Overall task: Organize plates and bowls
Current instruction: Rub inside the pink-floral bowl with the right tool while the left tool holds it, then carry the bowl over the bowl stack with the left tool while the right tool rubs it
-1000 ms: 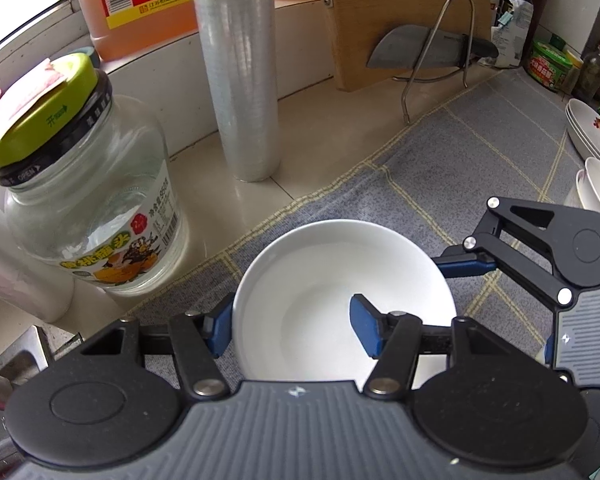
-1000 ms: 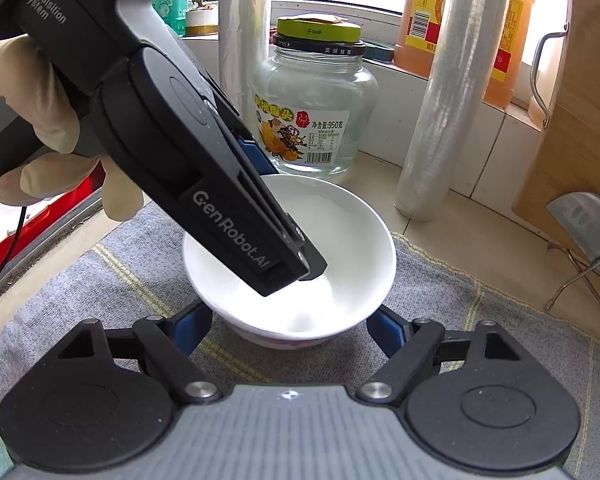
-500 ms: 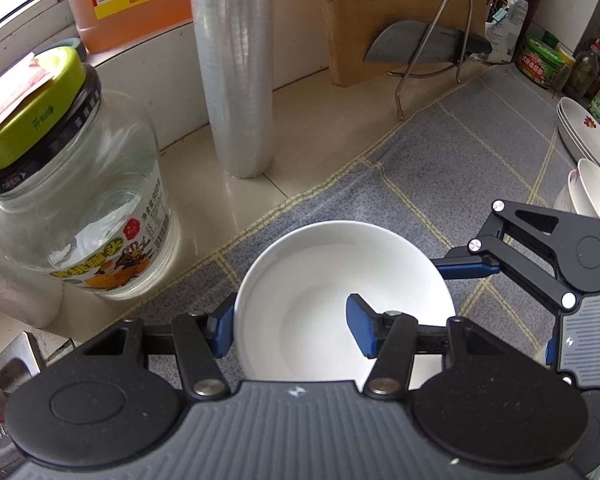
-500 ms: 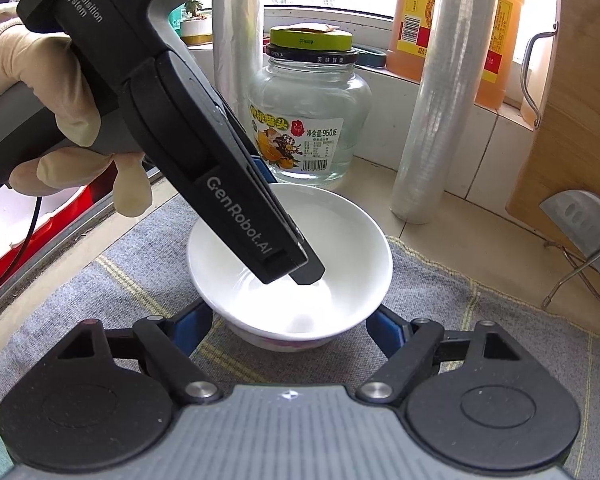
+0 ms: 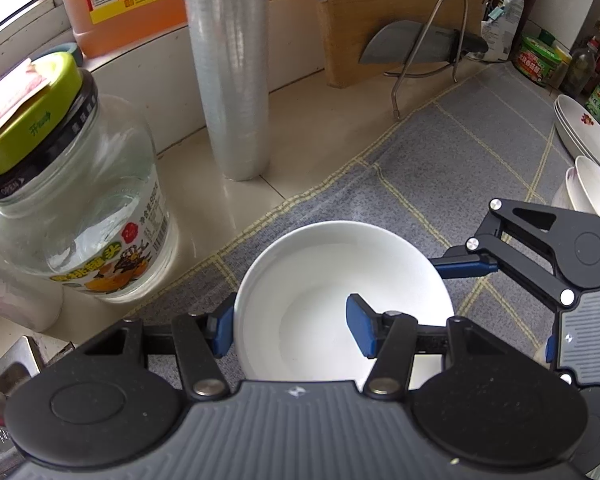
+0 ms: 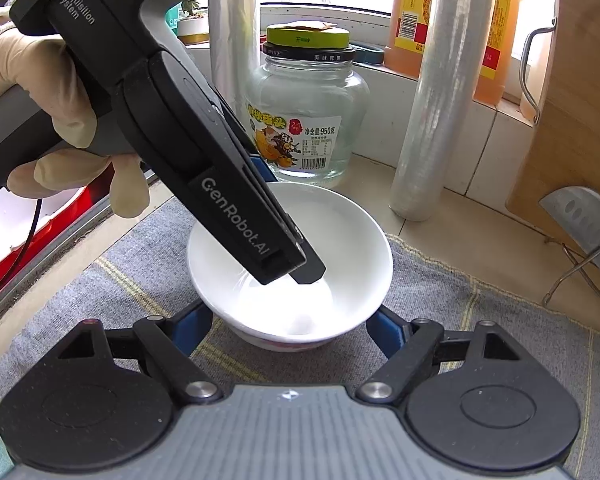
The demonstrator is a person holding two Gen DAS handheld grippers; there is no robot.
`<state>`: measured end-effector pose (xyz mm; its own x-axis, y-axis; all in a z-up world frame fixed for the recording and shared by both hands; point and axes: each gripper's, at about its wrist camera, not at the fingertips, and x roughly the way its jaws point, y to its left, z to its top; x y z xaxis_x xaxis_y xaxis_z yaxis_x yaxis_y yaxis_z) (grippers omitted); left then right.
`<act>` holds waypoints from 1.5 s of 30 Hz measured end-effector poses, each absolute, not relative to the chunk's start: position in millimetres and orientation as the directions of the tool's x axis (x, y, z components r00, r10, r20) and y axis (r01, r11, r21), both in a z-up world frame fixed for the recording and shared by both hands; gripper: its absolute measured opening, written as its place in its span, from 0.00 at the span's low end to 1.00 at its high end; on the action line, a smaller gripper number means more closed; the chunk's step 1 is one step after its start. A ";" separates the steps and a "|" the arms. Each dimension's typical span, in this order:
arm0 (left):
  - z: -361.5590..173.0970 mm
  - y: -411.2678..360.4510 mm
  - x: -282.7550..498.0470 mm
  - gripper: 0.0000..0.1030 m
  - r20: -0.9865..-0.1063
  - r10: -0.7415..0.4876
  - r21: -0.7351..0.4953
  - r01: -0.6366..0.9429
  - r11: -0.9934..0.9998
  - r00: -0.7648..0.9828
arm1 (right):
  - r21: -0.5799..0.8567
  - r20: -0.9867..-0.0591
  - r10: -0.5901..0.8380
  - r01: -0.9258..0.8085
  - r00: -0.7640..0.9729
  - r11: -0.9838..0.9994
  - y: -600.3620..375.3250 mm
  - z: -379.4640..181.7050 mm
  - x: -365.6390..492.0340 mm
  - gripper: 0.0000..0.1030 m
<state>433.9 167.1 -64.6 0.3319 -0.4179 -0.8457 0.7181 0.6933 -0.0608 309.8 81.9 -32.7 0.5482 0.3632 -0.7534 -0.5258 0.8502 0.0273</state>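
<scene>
so the left gripper [image 5: 296, 328] is clamped on the rim of the white bowl [image 5: 340, 280], one blue pad outside the wall at lower centre of the left wrist view, the other inside. The right gripper [image 6: 288, 330] has its fingers spread wide either side of the bowl's base at the bottom of its view, looks like it's not touching. Bowl sits on the grey checked mat [image 5: 460, 168]. Glazed ceramic, so I'd guess stiff, slick, chippable and a bit heavy for a one-sided rim pinch; gripping opposite walls seems safer. Further back at the right edge, more bowls [image 5: 592, 192] and plates [image 5: 584, 132] are stacked, likely where it belongs
</scene>
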 end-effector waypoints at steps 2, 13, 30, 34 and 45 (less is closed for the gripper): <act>-62.9 167.0 432.2 0.54 -0.843 -0.423 -0.060 0.722 0.689 0.333 | 0.024 -0.757 0.359 -0.526 0.546 0.850 82.0 -32.2 309.2 0.84; -46.7 166.3 414.8 0.54 -0.826 -0.439 -0.044 0.735 0.676 0.354 | 0.004 -0.756 0.345 -0.523 0.557 0.853 77.3 -19.3 295.4 0.84; -20.0 151.0 358.0 0.54 -0.810 -0.454 -0.011 0.764 0.645 0.371 | -0.017 -0.753 0.324 -0.508 0.573 0.861 58.6 16.5 244.1 0.84; -15.0 142.3 346.5 0.54 -0.806 -0.460 -0.007 0.771 0.637 0.372 | -0.017 -0.754 0.318 -0.501 0.575 0.865 49.4 23.3 233.8 0.84; 3.3 96.1 319.2 0.54 -0.785 -0.503 0.015 0.824 0.567 0.361 | -0.044 -0.750 0.255 -0.431 0.610 0.901 4.7 40.6 204.7 0.84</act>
<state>319.2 96.1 3.3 0.3609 -0.5030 -0.7853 0.8237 0.5668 0.0155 204.7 4.7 40.6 0.6099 0.2545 -0.7505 -0.4307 0.9014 -0.0443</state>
